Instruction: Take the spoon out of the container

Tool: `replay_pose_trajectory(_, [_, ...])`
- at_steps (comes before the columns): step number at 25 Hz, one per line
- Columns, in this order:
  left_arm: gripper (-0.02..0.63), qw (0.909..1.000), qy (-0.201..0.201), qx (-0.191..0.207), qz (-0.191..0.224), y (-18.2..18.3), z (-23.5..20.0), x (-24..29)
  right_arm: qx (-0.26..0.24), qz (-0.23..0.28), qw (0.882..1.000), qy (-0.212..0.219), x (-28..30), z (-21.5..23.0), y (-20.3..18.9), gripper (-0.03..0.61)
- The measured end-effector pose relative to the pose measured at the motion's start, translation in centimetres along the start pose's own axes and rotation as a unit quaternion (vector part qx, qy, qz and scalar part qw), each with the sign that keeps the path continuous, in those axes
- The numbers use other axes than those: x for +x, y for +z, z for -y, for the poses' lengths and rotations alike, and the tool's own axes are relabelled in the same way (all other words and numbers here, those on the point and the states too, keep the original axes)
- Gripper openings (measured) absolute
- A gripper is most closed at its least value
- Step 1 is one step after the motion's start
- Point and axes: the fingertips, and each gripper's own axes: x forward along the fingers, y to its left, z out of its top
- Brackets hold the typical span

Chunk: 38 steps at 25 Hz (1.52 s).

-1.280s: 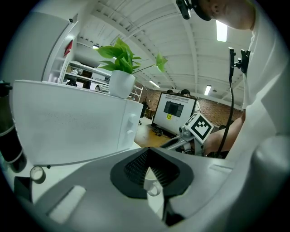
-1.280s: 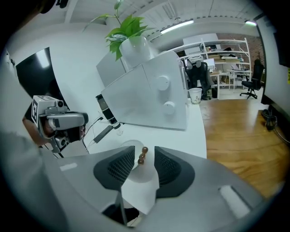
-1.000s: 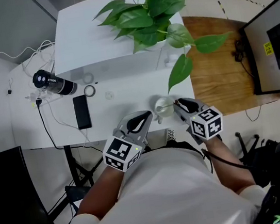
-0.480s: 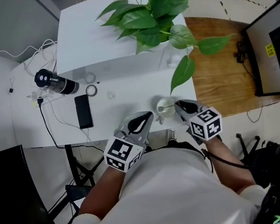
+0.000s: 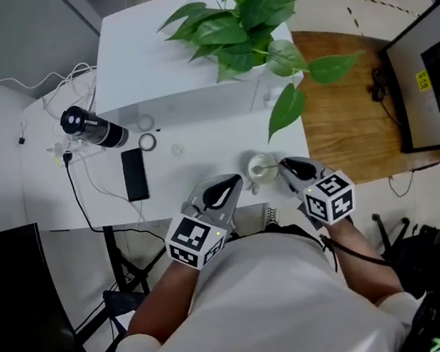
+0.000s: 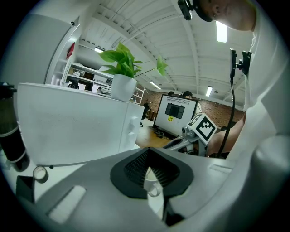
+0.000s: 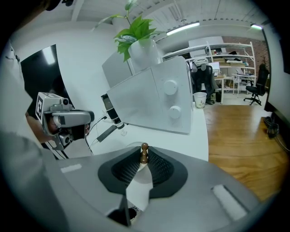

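A small white cup [image 5: 261, 168] stands near the front edge of the white desk [image 5: 200, 153]. The spoon's brown wooden knob [image 7: 144, 153] sticks up between the tips of my right gripper [image 7: 144, 159]. Those jaws have just been closing and now press on the handle. In the head view the right gripper [image 5: 282, 165] reaches the cup from the right. My left gripper [image 5: 237, 181] points at the cup from the left, its tips together and holding nothing. The cup [image 6: 152, 185], handle toward me, shows just beyond the left gripper [image 6: 148, 168]. The spoon's bowl is hidden.
A leafy plant [image 5: 242, 20] stands on a white box [image 5: 178, 62] behind the cup. A black phone [image 5: 134, 174], a tape roll [image 5: 148, 142], a black cylinder [image 5: 91, 127] and cables lie to the left. The desk ends at wooden floor [image 5: 341, 112] on the right.
Both grippers stay beside the cup. The head view has drifted slightly, and nothing on the desk has visibly moved.
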Motion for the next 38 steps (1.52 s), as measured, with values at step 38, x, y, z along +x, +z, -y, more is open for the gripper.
replay_pose_trajectory(38, [0.003,0.9983,0.007,0.031,0.049,3.2,0.6,-3.9,0.002,0.141,0.99,0.017,-9.4,-5.4,7.7,0.057])
